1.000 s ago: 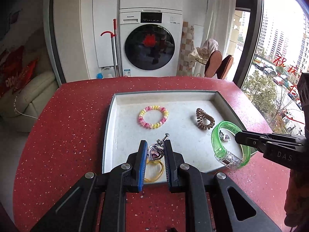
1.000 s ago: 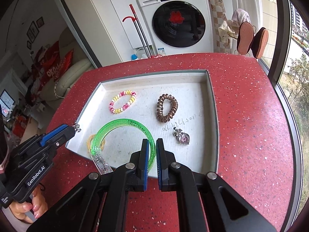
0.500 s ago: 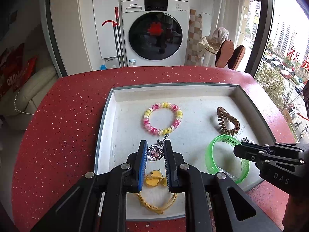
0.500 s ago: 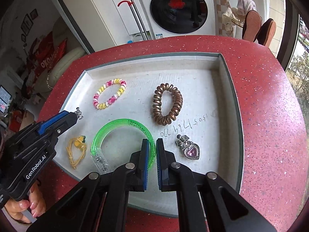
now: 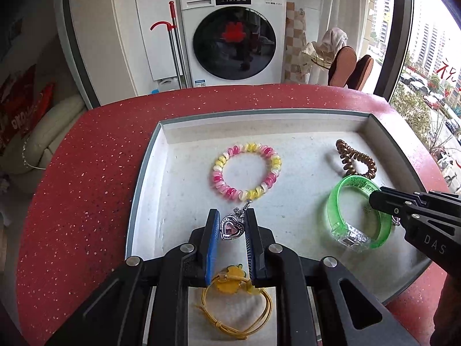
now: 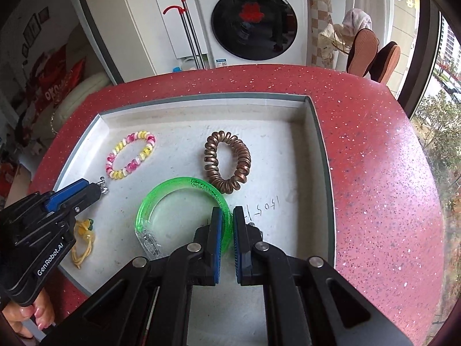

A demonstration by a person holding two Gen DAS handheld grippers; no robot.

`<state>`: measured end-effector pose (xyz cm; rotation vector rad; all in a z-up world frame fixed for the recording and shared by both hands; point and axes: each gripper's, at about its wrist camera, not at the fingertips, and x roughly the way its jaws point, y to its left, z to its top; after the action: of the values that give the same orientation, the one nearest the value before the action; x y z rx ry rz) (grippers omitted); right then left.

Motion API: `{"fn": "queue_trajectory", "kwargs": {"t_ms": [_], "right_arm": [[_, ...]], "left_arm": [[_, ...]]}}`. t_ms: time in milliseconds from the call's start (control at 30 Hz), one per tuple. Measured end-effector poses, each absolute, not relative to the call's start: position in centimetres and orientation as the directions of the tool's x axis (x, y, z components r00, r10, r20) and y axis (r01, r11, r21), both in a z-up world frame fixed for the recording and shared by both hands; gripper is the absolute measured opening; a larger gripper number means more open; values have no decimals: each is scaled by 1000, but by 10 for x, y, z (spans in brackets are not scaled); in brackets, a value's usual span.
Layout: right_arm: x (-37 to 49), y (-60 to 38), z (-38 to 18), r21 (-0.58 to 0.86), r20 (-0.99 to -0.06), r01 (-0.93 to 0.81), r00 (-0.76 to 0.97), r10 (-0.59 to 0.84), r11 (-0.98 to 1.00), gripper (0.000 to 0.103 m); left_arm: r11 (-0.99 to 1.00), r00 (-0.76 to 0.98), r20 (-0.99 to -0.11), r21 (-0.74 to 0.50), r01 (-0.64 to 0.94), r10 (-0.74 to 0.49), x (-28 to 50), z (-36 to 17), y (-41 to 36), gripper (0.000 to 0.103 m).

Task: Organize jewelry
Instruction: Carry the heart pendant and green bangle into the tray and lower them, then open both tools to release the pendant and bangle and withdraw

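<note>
A washing machine stands behind the red counter. The tray holds a green bangle pinched in the right gripper jaws, touching a brown coil tie. The bead bracelet lies just ahead of the left gripper, jaws clamping a heart pendant; bare floor lies toward the far wall.

Ahead of the jaws, a white front-loading washing machine stands against white cabinets. A red-handled mop leans left of it. A cream sofa occupies far left. Daylight enters through the right-hand window.
</note>
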<state>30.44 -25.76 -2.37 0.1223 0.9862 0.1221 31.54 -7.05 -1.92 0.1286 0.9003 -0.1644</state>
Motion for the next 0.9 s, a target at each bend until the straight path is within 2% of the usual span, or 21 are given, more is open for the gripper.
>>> {"fn": "queue_trajectory", "kwargs": {"t_ms": [167,400,433,500,533,567,900], "right_arm": [[301,-252,-23,131,-822,-59,552,142,990,9],[299,-256,-20,163,-817,-61,551,170,985,9],[299,-256,-19,167,-815,-64,553,175,984,12],[296,-257,-15,171,-807,-65,563,178,983,24],[296,-258,-14,175,-803,-65,568,181,982,34],[294,-259,-11,181,-797,-64,575,184,981,38],[279,-263,3,233,-769,-60,599,221,971,38]], "left_arm": [[980,612,-790,82,180,-46,318,-26,-76,35],[977,619,-785,130,172,-4,314,-25,-79,35],[977,623,-782,131,169,-3,312,-24,-79,35],[978,627,-779,124,166,-8,311,-22,-78,35],[979,628,-778,118,165,-12,310,-21,-78,35],[980,630,-777,113,165,-16,309,-20,-78,35],[979,650,-759,112,172,-28,306,-11,-77,35]]}}
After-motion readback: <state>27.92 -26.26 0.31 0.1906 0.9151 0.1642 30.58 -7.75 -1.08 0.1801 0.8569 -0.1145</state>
